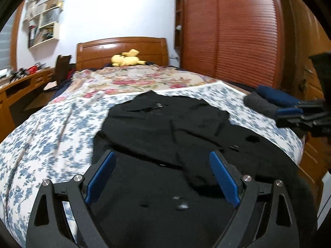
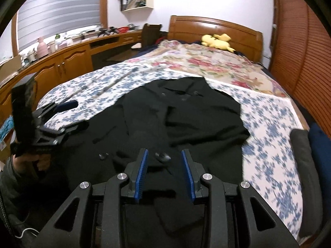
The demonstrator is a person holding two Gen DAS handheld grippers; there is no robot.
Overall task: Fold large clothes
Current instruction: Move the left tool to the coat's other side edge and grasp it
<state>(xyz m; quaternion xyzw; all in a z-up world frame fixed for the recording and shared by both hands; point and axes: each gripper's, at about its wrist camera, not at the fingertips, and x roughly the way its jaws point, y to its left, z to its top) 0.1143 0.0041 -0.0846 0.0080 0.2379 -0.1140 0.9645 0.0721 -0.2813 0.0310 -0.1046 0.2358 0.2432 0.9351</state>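
Left gripper (image 1: 162,155): spread wide, nothing between the blue pads (image 1: 101,177); it hovers over the near hem of the black coat (image 1: 165,124), which fills the 6 o'clock half of the left wrist view.

Black coat, location: laid front-up on the blue floral sheet (image 1: 51,134) at the foot of the bed, collar toward 12 o'clock, hem toward 6 o'clock.

Black coat, appearance: heavy dark cloth, double row of dark buttons (image 2: 163,156), lapels lying open near the collar. The right sleeve appears folded across the chest; the panel at 3 o'clock in the right wrist view lies doubled over. Surface is creased, not smoothed.

Right gripper (image 2: 164,155): partly open, narrower than the left, gripping nothing; one button sits between its fingers, on the cloth beyond.

Step in hand (judgement): taking hold of the hem edge to fold the lower half toward the collar.

Execution notes: lower both grippers to the hem at matching spacing, one at each corner; pinch all cloth layers, not the top layer alone; avoid closing on a button; lift evenly so the thick fabric does not drag and undo the folded sleeve.

Adjacent items: rolled grey and navy garments (image 2: 306,161) at 3 o'clock, clear of the coat.
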